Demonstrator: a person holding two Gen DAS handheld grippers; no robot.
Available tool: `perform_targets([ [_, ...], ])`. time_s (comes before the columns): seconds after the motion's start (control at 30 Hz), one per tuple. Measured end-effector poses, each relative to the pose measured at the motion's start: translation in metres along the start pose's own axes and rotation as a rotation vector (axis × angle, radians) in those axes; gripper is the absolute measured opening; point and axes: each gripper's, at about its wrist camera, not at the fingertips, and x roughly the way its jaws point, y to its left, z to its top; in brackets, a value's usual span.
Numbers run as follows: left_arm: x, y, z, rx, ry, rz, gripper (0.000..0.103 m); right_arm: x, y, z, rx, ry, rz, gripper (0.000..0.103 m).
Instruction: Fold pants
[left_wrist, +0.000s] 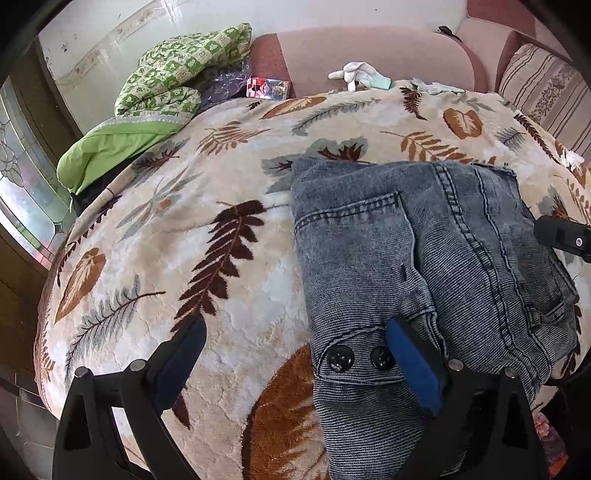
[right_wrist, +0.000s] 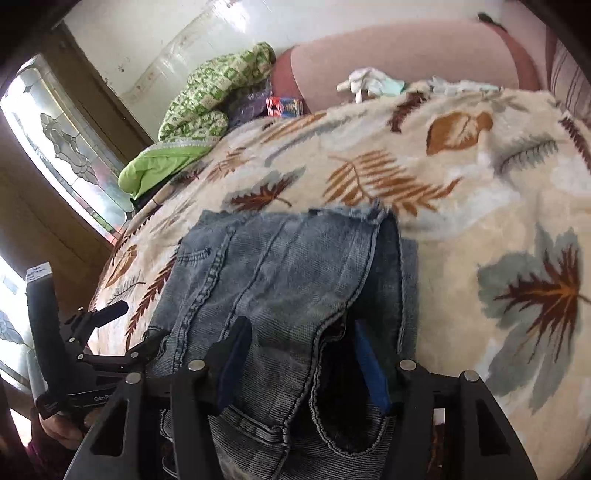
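Observation:
Grey-blue denim pants (left_wrist: 424, 266) lie folded in a thick stack on a leaf-patterned blanket (left_wrist: 184, 229). Two black buttons (left_wrist: 341, 359) mark the waistband at the near edge. My left gripper (left_wrist: 295, 343) is open above the waistband's left edge: its right finger is over the denim, its left finger over the blanket. In the right wrist view, my right gripper (right_wrist: 301, 339) is open and straddles the near edge of the pants (right_wrist: 288, 266); the fabric bunches between its fingers. The left gripper's body (right_wrist: 92, 343) shows at the left there.
A green patterned quilt (left_wrist: 177, 85) and a small red box (left_wrist: 267, 88) lie at the far left. White gloves (left_wrist: 356, 74) rest by the pink headboard (left_wrist: 369, 48). A striped pillow (left_wrist: 543, 92) sits at the far right. A glass door (right_wrist: 55, 133) stands at the left.

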Motion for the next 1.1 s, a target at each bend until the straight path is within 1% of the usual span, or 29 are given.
perform_targets([
  [0.1,-0.017,0.004,0.007,-0.017,-0.052,-0.001,0.098,-0.018,0.008,0.004,-0.031,-0.091,0.057,0.06],
  [0.17,-0.028,0.004,0.011,-0.022,-0.088,0.0,0.098,-0.025,0.012,0.005,-0.037,-0.126,0.094,0.06],
  [0.23,-0.036,0.002,0.011,-0.017,-0.108,0.007,0.098,-0.025,0.016,0.008,-0.036,-0.129,0.127,0.06],
  [0.3,-0.037,0.0,0.008,-0.012,-0.105,0.015,0.098,-0.02,0.019,0.008,-0.027,-0.115,0.129,0.06],
  [0.37,-0.032,-0.003,0.004,-0.002,-0.088,0.028,0.098,-0.015,0.02,0.007,-0.021,-0.099,0.098,0.06],
  [0.47,-0.016,-0.007,-0.002,0.013,-0.039,0.069,0.098,-0.009,0.022,0.007,-0.02,-0.082,0.029,0.06],
  [0.53,-0.006,-0.008,-0.006,0.011,-0.006,0.074,0.098,-0.005,0.019,0.005,-0.02,-0.06,-0.019,0.06],
  [0.67,0.003,-0.016,-0.009,0.034,0.01,0.081,0.098,0.011,0.022,-0.001,-0.079,0.005,-0.127,0.048],
  [0.73,0.004,-0.017,-0.008,0.042,0.012,0.08,0.098,0.021,0.02,-0.004,-0.102,0.04,-0.162,0.048],
  [0.8,0.006,-0.016,-0.008,0.043,0.02,0.07,0.098,0.025,0.02,-0.006,-0.121,0.056,-0.178,0.048],
  [0.93,0.012,-0.014,-0.009,0.026,0.034,0.053,0.1,0.029,0.015,-0.007,-0.122,0.075,-0.175,0.048],
  [0.97,0.013,-0.014,-0.01,0.021,0.038,0.05,0.1,0.03,0.014,-0.008,-0.132,0.075,-0.179,0.05],
  [1.1,0.01,-0.014,-0.008,0.021,0.045,0.056,0.1,0.029,0.016,-0.01,-0.128,0.067,-0.179,0.05],
])
